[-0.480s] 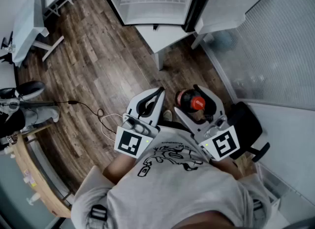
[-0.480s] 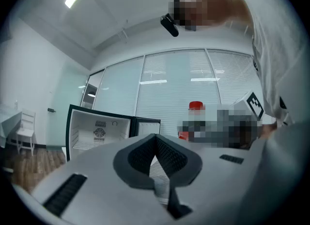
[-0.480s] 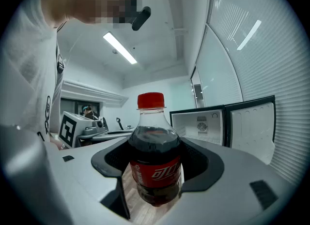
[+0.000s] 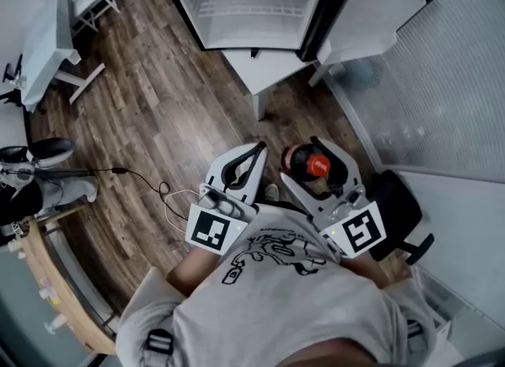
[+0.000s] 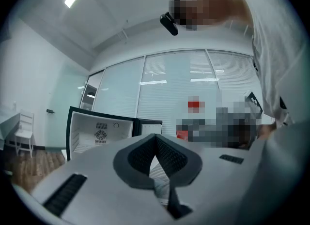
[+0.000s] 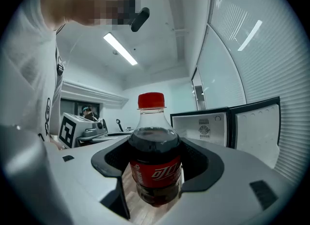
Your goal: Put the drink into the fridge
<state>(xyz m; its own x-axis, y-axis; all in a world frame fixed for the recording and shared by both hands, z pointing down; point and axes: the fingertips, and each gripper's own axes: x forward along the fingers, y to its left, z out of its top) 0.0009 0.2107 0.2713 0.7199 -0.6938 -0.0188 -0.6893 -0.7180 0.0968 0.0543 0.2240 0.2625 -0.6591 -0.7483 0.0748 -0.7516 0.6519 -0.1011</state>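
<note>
One cola bottle [image 6: 154, 163] with a red cap stands upright in the right claw [image 4: 309, 155], whose pads pinch its labelled sides. The jaws sit wide only because the bottle is wide. The left claw [image 5: 156, 141] carries nothing, and its jaws are pressed together at the tips. Both are held level near the person's chest, well apart from the fridge [image 4: 248, 2]. The fridge seems to stand on a white desk [image 4: 260, 61], with its door [image 4: 371, 18] swung open and its shelves apparently bare. Wooden floor [image 4: 173, 113] lies between the person and the fridge. I judge the carry to be the step in hand. The next move calls for closing on the fridge, reaching the bottle upright through the opening, setting it on a shelf and only then spreading the jaws.
</note>
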